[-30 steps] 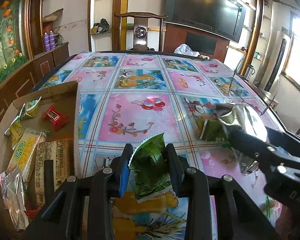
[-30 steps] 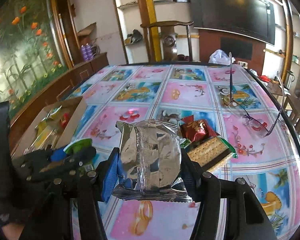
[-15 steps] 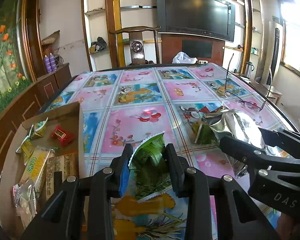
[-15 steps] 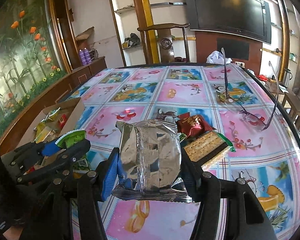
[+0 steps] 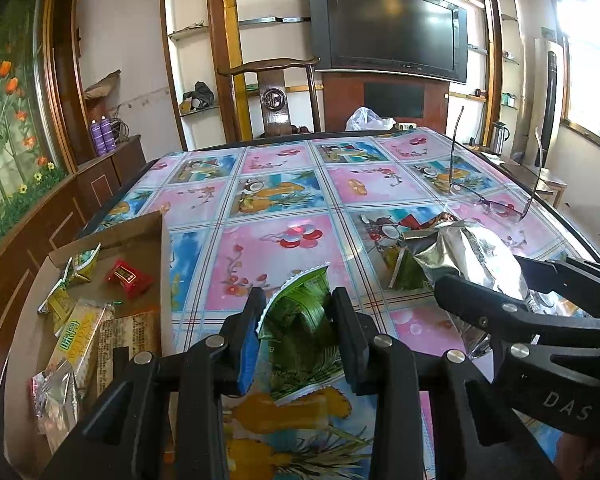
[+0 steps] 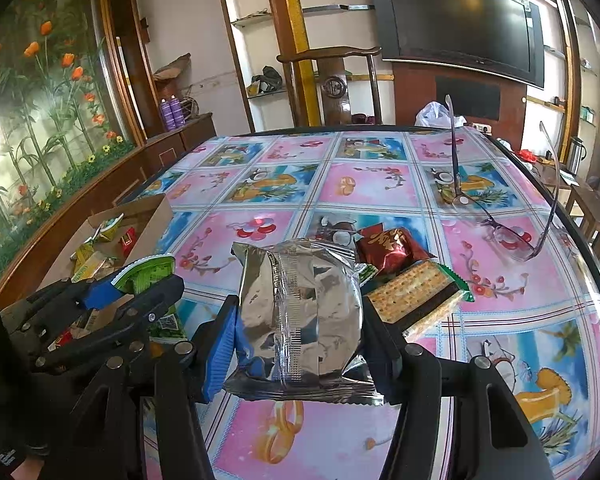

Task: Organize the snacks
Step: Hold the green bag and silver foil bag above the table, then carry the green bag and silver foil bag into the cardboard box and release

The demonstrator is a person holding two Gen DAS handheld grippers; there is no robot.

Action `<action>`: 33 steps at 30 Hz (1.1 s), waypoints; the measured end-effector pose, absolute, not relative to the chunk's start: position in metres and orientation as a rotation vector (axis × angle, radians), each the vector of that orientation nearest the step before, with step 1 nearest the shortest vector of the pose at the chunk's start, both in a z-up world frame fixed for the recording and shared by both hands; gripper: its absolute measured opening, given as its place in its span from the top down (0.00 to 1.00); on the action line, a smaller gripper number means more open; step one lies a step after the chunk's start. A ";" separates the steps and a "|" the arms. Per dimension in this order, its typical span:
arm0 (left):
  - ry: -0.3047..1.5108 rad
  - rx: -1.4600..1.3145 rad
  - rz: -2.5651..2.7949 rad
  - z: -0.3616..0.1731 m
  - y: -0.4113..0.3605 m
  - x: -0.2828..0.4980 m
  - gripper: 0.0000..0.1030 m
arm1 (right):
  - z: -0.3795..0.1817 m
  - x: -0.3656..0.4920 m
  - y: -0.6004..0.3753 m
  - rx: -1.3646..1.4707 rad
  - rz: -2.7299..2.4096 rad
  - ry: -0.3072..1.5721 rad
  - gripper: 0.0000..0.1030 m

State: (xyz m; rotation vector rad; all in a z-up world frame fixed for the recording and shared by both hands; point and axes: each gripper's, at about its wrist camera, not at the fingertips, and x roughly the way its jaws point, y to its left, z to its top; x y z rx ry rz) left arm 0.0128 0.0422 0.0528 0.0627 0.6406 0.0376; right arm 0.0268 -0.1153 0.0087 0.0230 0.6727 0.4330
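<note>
My left gripper [image 5: 296, 308] is shut on a green snack packet [image 5: 300, 304], held above the patterned tablecloth; the same gripper [image 6: 140, 280] and green packet [image 6: 148, 270] show at the left of the right wrist view. My right gripper [image 6: 298, 320] is shut on a silver foil packet [image 6: 300, 312], also seen as the silver packet [image 5: 472, 256] at the right of the left wrist view. A cardboard box [image 5: 140, 236] at the left holds several snacks, among them a red candy [image 5: 128, 278] and a yellow cracker pack [image 5: 74, 338].
On the table behind the silver packet lie a dark red packet [image 6: 392, 248] and a cracker pack [image 6: 416, 292]. A pair of glasses [image 6: 508, 236] rests upside down at the right. A wooden chair [image 6: 332, 80] and a white bag [image 6: 436, 114] stand at the table's far edge.
The left wrist view has rolled toward level and the box now sits a bit lower left. Both packets stay gripped; the right gripper has not moved.
</note>
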 end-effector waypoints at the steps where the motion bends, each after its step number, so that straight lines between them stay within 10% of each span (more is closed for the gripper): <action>1: 0.641 0.063 0.038 0.053 0.042 0.013 0.68 | 0.009 0.027 -0.115 0.024 0.435 0.673 0.40; 33: 0.584 -0.115 0.087 0.086 0.108 0.003 0.68 | 0.013 0.019 -0.093 0.065 0.422 0.649 0.40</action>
